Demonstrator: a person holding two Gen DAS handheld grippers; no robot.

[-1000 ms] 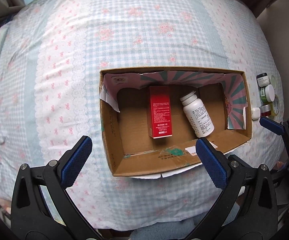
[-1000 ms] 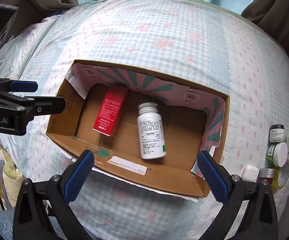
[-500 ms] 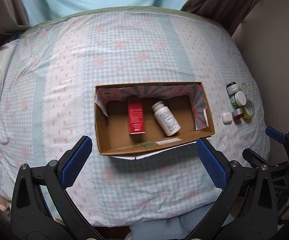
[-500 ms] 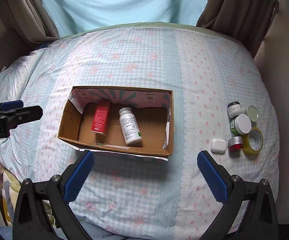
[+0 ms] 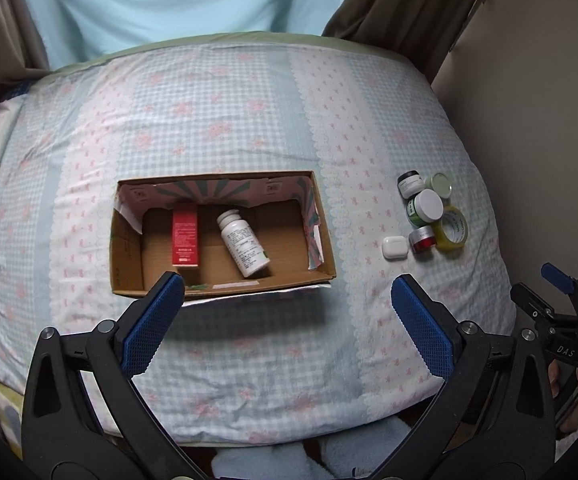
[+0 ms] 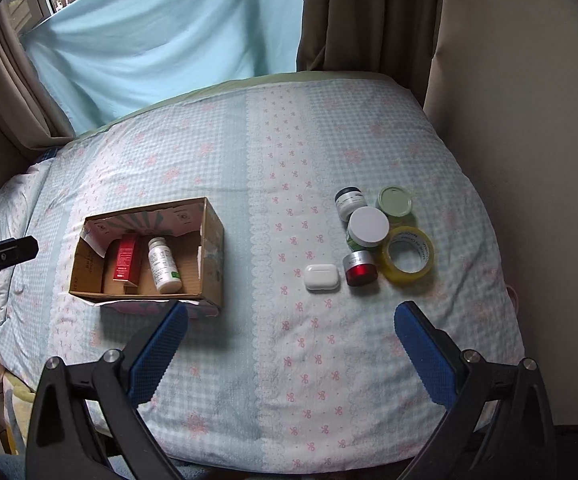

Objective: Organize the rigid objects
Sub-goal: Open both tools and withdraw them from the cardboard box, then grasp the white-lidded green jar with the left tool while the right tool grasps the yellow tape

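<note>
A bed (image 6: pixel 217 152) with a pale blue gingham and pink-flowered quilt filled the room, a light blue sheet (image 6: pixel 161 32) hung over the window behind it and brown curtains (image 6: pixel 361 12) stood at the far right.

The left gripper (image 5: pixel 287 322) hung over the near edge of the quilt with its blue-padded fingers (image 5: pixel 153 322) spread wide and nothing between them. Just ahead of its left finger lay the open cardboard box (image 5: pixel 127 256). Inside, a red carton (image 5: pixel 185 236) lay flat toward the left, and beside it, to its right, a white pill bottle (image 5: pixel 243 246) lay on its side, cap pointing away from the gripper.

The right gripper (image 6: pixel 291 340) was likewise spread wide and held nothing, above bare quilt. Ahead of it, just inside its right finger, sat a cluster of small items: nearest, a white earbud case (image 6: pixel 321 277), then a red-and-silver jar (image 6: pixel 361 268) close at its right, and a roll of yellow tape (image 6: pixel 408 255) just right of that. Farther off stood a white-lidded green jar (image 6: pixel 368 227), a dark-capped jar (image 6: pixel 349 201) and a pale green lid (image 6: pixel 394 201). The cluster was well apart from the box, which lay beyond and to the left of this gripper's left finger.
</note>
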